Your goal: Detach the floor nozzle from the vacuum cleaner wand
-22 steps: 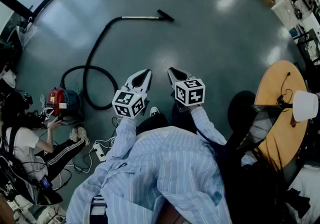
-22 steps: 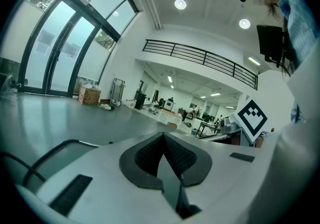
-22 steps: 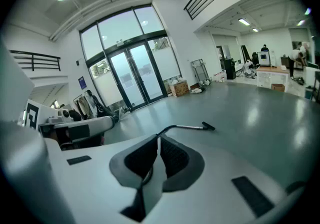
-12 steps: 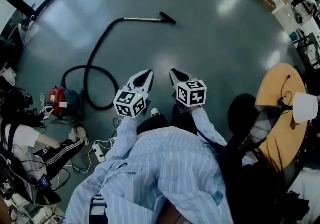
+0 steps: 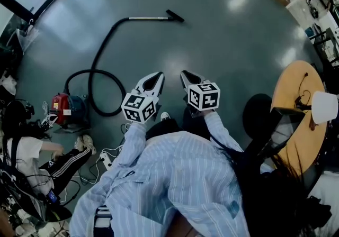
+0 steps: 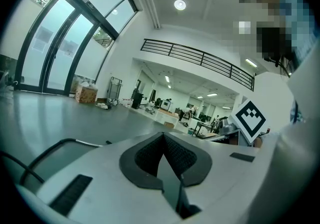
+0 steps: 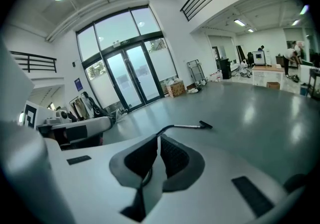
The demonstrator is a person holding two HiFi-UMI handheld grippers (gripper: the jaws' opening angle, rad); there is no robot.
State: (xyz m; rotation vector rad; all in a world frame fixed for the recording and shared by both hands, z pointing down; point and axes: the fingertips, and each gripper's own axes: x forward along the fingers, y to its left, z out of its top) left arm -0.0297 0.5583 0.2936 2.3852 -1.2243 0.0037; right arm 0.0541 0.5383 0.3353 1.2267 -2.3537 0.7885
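Far ahead on the grey floor lies the metal wand [image 5: 146,18] with its black floor nozzle [image 5: 175,16] on the right end. A black hose [image 5: 100,51] loops back from it to the red vacuum cleaner [image 5: 65,109] at the left. In the right gripper view the wand [image 7: 186,126] and the nozzle [image 7: 205,125] show small beyond the jaws. My left gripper [image 5: 157,76] and right gripper [image 5: 183,75] are side by side at the middle, well short of the wand, both shut with nothing between them. In their own views the left gripper [image 6: 163,135] and the right gripper [image 7: 158,139] have their pads touching.
A person sits on the floor [image 5: 32,151] at the lower left next to the vacuum, among cables and a power strip [image 5: 107,159]. A round wooden table [image 5: 299,119] and a black chair [image 5: 259,117] stand at the right. Glass doors [image 7: 127,80] are beyond the wand.
Both grippers stay shut and keep their place side by side. The view has shifted slightly. The seated person's arm has moved.
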